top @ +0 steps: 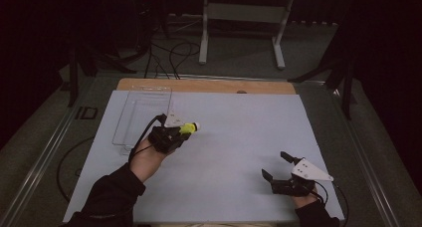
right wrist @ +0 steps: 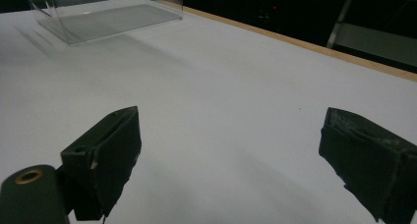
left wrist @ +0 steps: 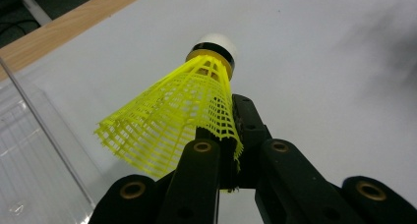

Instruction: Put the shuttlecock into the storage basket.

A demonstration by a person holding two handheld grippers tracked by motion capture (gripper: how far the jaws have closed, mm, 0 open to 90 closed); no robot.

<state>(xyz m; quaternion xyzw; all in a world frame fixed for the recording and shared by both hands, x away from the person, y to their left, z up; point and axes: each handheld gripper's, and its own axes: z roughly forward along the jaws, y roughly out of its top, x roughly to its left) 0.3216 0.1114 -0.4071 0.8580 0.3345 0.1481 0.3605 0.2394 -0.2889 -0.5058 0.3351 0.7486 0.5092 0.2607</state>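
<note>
Room past the table is mostly black – only a pale frame stand at 12 o'clock and some floor cables can be made out; the person is cut off at the bottom edge, just forearms and dark sleeves showing. In the high view the shuttlecock's skirt is largely hidden behind the left gripper, and the clear plastic box is hard to read, edges only, at approx 10 o'clock from table centre; its corner is cropped in the left gripper view. Surface: white sheet over a wooden table, wood strip bare along the far edge, grey floor w/ rails either side. The shuttlecock – yellow mesh skirt, dark-and-gold band, white cap – sits left of table centre, just right of the box, cap pointing toward 2 o'clock, skirt flattened. Left gripper's jaws are clenched on the skirt's rim, pinching the mesh. Right gripper is at 5 o'clock near the table's near edge, jaws spread wide w/ nothing between them, pointing toward 10 o'clock.
</note>
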